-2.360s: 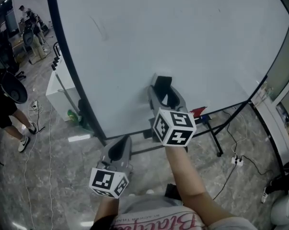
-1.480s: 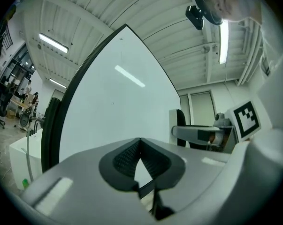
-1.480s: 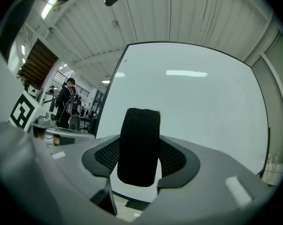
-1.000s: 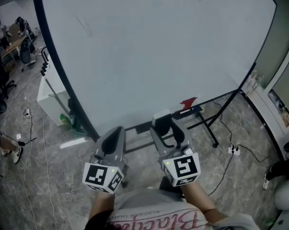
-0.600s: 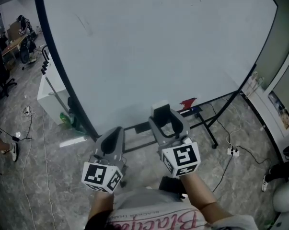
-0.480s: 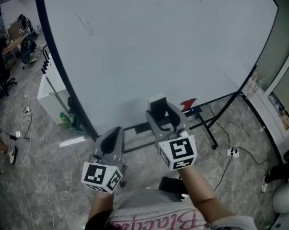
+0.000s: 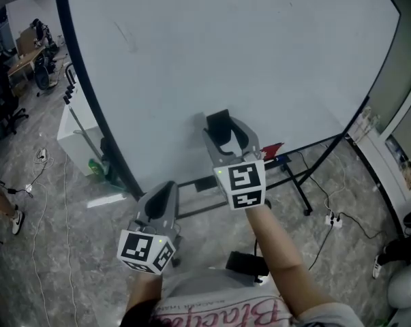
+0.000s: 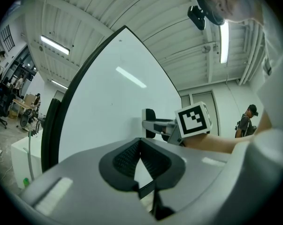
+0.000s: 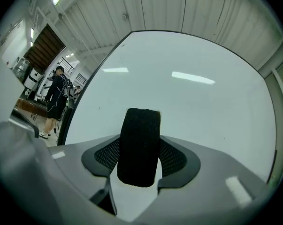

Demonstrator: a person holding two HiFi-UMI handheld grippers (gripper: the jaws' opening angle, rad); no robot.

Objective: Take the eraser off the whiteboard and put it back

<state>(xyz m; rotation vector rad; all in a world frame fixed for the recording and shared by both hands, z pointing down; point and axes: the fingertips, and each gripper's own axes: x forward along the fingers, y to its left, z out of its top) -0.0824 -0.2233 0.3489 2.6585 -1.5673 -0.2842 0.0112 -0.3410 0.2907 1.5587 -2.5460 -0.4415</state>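
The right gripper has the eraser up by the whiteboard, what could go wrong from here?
1. The eraser sticks out well past the pads of the right gripper. Pushed against the whiteboard at an angle, it might twist or slip.
2. If it is let go before it sits flat on the board, it would likely drop to the floor.

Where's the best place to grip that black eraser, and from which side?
Grip the eraser across its narrow width, pads on its two long flat sides, coming from the side away from the whiteboard. It's a slim upright block; the right gripper is shut on it that way, its far end free.
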